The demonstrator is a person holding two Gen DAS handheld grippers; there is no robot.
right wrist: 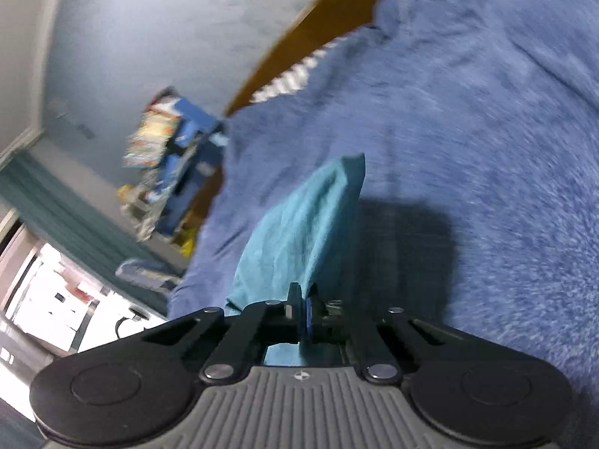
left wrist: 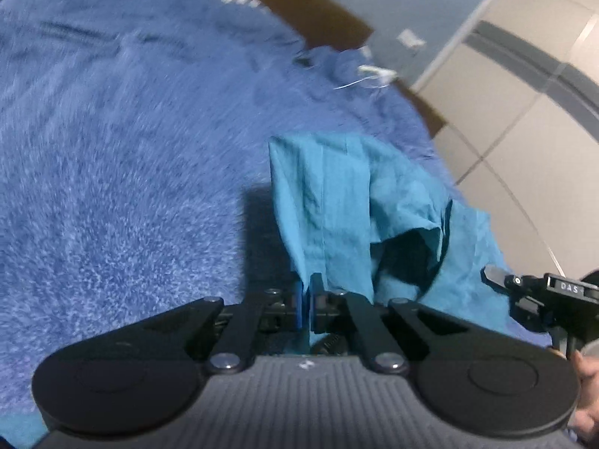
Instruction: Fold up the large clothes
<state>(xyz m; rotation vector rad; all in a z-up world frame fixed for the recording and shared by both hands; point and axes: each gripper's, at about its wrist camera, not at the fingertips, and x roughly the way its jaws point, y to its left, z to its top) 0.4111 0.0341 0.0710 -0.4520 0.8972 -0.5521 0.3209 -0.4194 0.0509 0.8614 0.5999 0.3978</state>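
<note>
Here the teal garment (left wrist: 337, 205) is hanging lifted above a fuzzy blue blanket (left wrist: 112, 168), pinched at two spots. The left hand-held gripper (left wrist: 307, 301) is sitting with its blue pads (left wrist: 298, 308) almost together, a thin edge of the teal cloth clamped between them; the fabric is rising from there as a flat panel with one long vertical seam line, then folding over to the right into a dark open pocket, possibly a sleeve or leg opening, cannot tell which. More teal cloth is draping lower right toward the second tool, whose black tip is showing at the right edge of the left wrist view. The right hand-held gripper (right wrist: 304, 316) is likewise nearly closed, nipping the teal garment (right wrist: 299, 232), which is standing up ahead of it as a narrow creased wedge with a squared top corner. The cloth looks thin, woven, lightly wrinkled, plain with no print. Its shadow is falling on the blue blanket (right wrist: 468, 187) just right of the wedge. Both views are motion-blurred. A brown bed frame (right wrist: 318, 26) is edging the blanket, with tiled floor (left wrist: 524, 131) beyond.
</note>
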